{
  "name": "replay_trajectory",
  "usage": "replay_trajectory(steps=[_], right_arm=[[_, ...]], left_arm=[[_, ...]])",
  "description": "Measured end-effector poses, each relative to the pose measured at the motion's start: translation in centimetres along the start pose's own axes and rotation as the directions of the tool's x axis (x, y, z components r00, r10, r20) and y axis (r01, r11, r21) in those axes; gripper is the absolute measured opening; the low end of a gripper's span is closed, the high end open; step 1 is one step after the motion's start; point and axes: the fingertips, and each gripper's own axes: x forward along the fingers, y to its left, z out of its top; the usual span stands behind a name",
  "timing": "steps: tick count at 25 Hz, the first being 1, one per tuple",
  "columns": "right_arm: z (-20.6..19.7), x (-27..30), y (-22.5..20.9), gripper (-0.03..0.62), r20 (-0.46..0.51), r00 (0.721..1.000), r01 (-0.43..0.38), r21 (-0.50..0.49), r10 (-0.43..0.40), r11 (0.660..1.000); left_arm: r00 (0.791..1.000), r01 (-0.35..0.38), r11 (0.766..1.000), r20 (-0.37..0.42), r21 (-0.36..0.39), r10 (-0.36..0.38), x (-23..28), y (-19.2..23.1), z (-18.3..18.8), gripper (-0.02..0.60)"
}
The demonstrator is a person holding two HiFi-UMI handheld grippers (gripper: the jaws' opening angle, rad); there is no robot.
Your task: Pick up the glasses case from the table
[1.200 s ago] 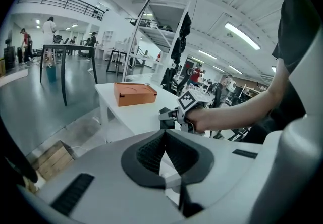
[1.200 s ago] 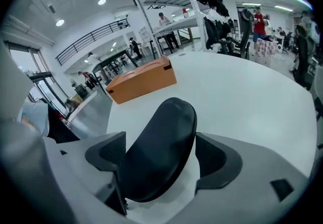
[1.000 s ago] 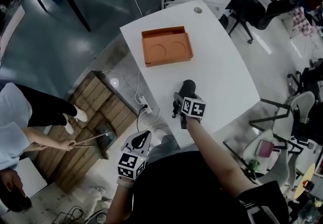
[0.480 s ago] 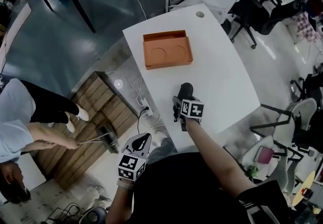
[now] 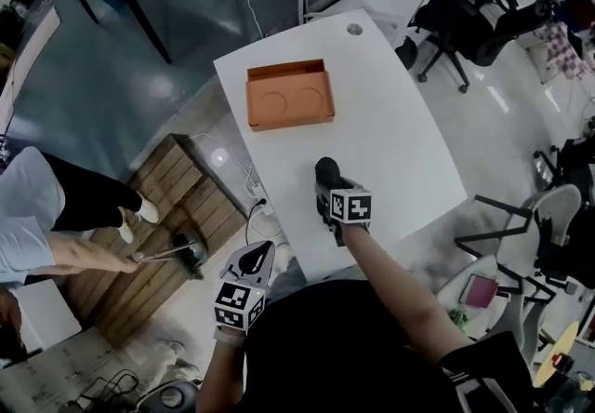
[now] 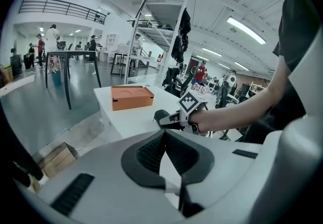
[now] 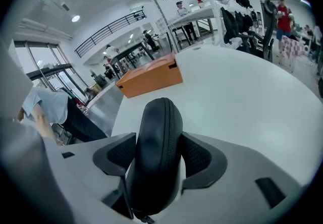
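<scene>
White worktop (image 5: 409, 151) in an open hall, with an orange tray (image 5: 289, 95) at the far end. Nearer, the black glasses case (image 7: 157, 117) sits between the right tool's (image 7: 160, 153) closing jaws, the pads on its sides. It is likely light, stiff-shelled and smooth, so grip mid-body. The left tool (image 6: 165, 153) is empty, jaws together.

Black short-sleeved shirt (image 5: 353, 346); pale left gripper (image 5: 257, 257) and right gripper (image 5: 327, 188), dark ribbed pads (image 6: 150, 152), black-and-white marker cubes (image 5: 241, 302).

Items: black glasses case (image 7: 154, 152); white table (image 5: 400, 151); orange tray (image 5: 291, 119); marker cube (image 5: 350, 206), black-and-white squares; brown wooden pallet (image 5: 172, 174).
</scene>
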Motion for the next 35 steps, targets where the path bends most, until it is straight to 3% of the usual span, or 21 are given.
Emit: replay_trajectory(steps=[7, 13, 23, 35], right_arm=[[3.0, -4.5, 0.1, 0.302, 0.085, 0.994, -0.046, -0.178, 0.062, 0.983], [6.2, -10.4, -0.4, 0.302, 0.183, 0.976, -0.068, -0.248, 0.115, 0.966], [8.7, -20.2, -1.0, 0.301, 0.319, 0.934, -0.065, -0.295, 0.162, 0.953], [9.6, -30.0, -2.9, 0.301, 0.476, 0.873, 0.028, -0.271, 0.108, 0.962]], left_arm=[[0.999, -0.007, 1.0, 0.041, 0.002, 0.007, 1.6, -1.4, 2.0, 0.018], [0.995, -0.001, 1.0, 0.096, 0.019, -0.001, 3.5, -2.1, 5.3, 0.018], [0.978, 0.056, 0.993, 0.192, 0.106, -0.076, 5.7, -4.4, 10.8, 0.018], [0.953, 0.092, 0.976, 0.267, 0.198, -0.144, 6.1, -6.2, 15.7, 0.02]])
